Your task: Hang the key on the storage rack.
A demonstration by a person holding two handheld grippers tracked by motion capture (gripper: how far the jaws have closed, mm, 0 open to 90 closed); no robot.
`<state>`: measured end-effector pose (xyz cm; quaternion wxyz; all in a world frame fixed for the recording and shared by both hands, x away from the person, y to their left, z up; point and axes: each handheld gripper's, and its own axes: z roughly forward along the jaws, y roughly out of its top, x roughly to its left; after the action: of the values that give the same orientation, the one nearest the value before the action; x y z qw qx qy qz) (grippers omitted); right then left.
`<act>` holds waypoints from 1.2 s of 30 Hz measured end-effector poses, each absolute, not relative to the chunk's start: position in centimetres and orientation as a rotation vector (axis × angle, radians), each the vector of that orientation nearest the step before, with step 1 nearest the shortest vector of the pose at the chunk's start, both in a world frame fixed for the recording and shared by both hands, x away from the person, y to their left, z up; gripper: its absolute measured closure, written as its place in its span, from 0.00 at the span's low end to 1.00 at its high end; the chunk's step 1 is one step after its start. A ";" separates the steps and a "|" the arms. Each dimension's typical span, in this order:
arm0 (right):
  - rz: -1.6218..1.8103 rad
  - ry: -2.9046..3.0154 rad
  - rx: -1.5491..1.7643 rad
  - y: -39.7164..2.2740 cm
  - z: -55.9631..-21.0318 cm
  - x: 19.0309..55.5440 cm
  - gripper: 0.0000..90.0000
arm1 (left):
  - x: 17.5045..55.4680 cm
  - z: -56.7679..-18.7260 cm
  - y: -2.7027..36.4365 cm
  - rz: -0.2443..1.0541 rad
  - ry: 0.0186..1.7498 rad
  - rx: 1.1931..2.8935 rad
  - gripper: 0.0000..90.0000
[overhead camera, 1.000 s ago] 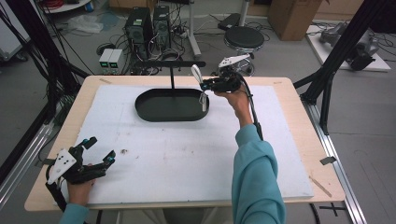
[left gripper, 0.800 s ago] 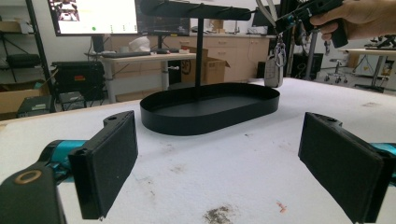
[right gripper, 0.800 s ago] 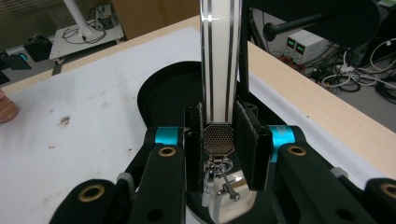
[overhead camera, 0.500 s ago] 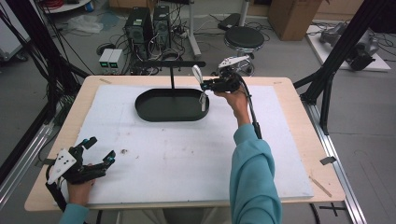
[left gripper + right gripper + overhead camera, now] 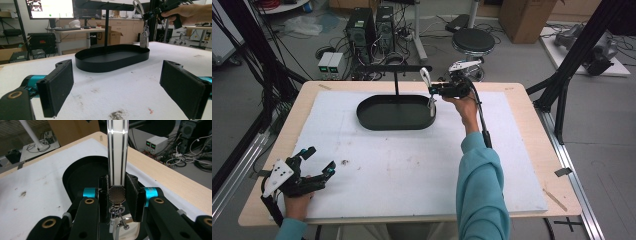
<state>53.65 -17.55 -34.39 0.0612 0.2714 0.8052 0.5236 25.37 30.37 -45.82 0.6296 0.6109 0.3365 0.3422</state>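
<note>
Right tongs point(image 5: 433, 90) clamped, arm outstretched; left tongs point(image 5: 318, 161) spread wide, resting low.

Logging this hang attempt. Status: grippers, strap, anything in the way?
Right gripper shut on strap, above tray beside rack. Left gripper open, idle. Nothing blocking.

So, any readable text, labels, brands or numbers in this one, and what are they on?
None can be read.
Monitor screen: window content too small and blurred.
Two small units on the floor: lit green displays, digits too small.
Strap clamped in the right gripper: plain stripes, no lettering.
Black tray: no markings.
</note>
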 end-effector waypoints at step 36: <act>1.497 2.338 0.999 -16.3 -35.4 53.7 0.75 | 25.3 -45.8 30.3 0.785 0.769 1.400 0.14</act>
<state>53.68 -16.29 -35.39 0.0956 0.3371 0.7888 0.5050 25.32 30.35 -45.83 0.6295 0.6112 0.3356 0.3429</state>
